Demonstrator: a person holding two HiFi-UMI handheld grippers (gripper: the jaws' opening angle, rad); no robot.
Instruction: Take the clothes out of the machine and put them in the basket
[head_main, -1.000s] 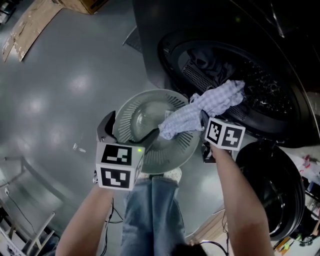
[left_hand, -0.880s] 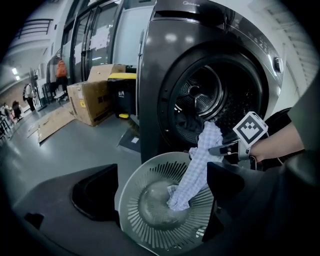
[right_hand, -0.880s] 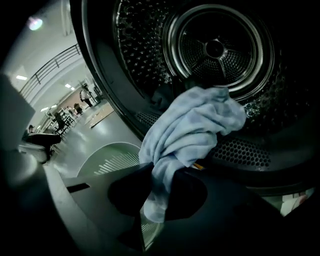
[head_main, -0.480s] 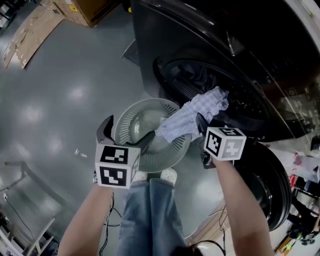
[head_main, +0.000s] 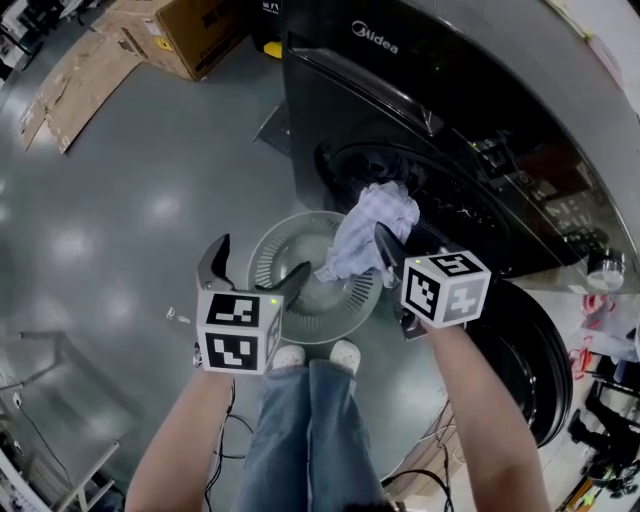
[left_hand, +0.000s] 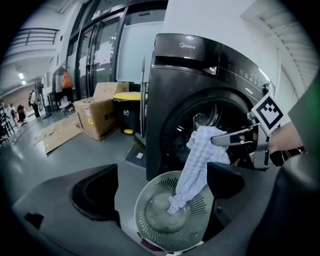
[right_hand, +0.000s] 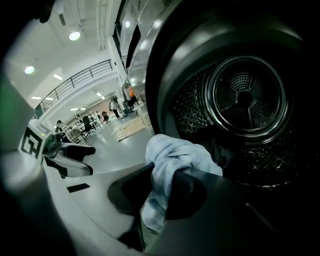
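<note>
My right gripper (head_main: 385, 245) is shut on a light blue checked cloth (head_main: 368, 228), held in front of the black washing machine's (head_main: 420, 110) open drum. The cloth (left_hand: 199, 167) hangs down, and its lower end reaches into the round slotted basket (left_hand: 167, 222) on the floor. From the right gripper view the cloth (right_hand: 172, 152) bunches between the jaws, with the drum (right_hand: 247, 100) behind it. My left gripper (head_main: 255, 272) is open and holds nothing, hovering over the basket's (head_main: 290, 300) left rim. Something dark lies in the drum mouth (head_main: 385, 165).
The machine's round door (head_main: 545, 350) stands swung open at the right. Cardboard boxes (head_main: 175, 35) and flattened cardboard (head_main: 75, 85) lie on the grey floor at the far left. The person's legs and shoes (head_main: 315, 355) are just below the basket.
Both grippers have risen. The right one has drawn the checked cloth out of the drum, so it now hangs over the basket instead of stretching back into the machine.
</note>
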